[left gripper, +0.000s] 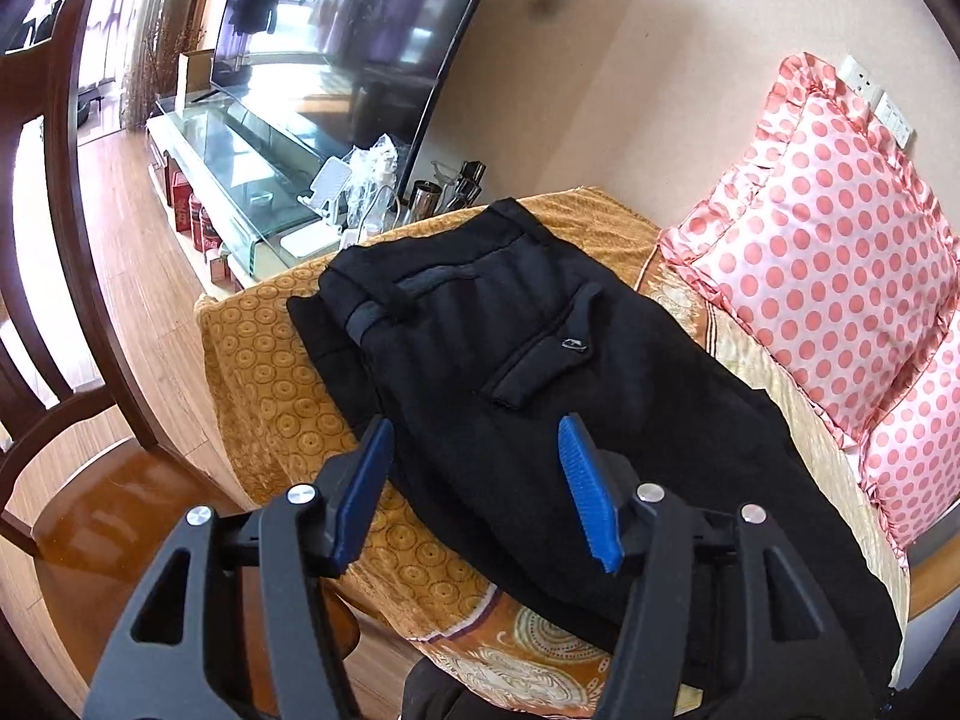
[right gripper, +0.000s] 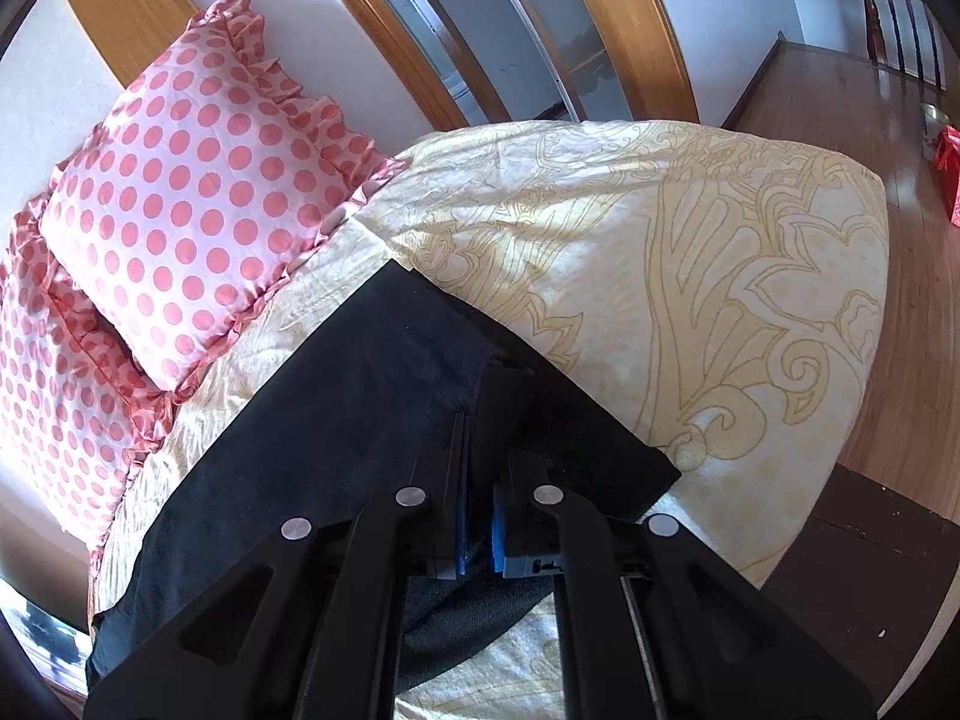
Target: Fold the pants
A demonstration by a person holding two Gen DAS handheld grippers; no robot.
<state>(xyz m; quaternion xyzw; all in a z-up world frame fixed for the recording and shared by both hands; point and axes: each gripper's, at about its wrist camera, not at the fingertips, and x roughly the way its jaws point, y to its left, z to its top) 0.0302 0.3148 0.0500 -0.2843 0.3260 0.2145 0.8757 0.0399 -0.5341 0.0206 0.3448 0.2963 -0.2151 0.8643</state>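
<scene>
Lying across the middle of the left wrist view is one pair of black pants [left gripper: 480, 360], spread on a bed covered by an orange patterned blanket [left gripper: 270, 372], with the waistband toward the upper left of the frame and a flapped back pocket [left gripper: 540, 354] facing up. The left gripper [left gripper: 474, 450] is hovering just above the fabric with its two blue pads [left gripper: 585, 492] spread wide, gripping nothing. Two pink polka-dot pillows [left gripper: 828, 252] are leaning at the right of that frame, and a television [left gripper: 354, 42] on a glass stand [left gripper: 240, 180] is filling the upper left, beside a dark wooden chair [left gripper: 78, 210].

Only the right wrist view is showing the leg end of the pants [right gripper: 384, 372], lying on a cream floral quilt [right gripper: 690, 240]. The right gripper [right gripper: 480, 468] is pinching a raised fold of that black fabric, its pads closed on the cloth. The same two pillows [right gripper: 198, 198] are sitting at the left here, with wooden door frames [right gripper: 630, 30] along the top.
</scene>
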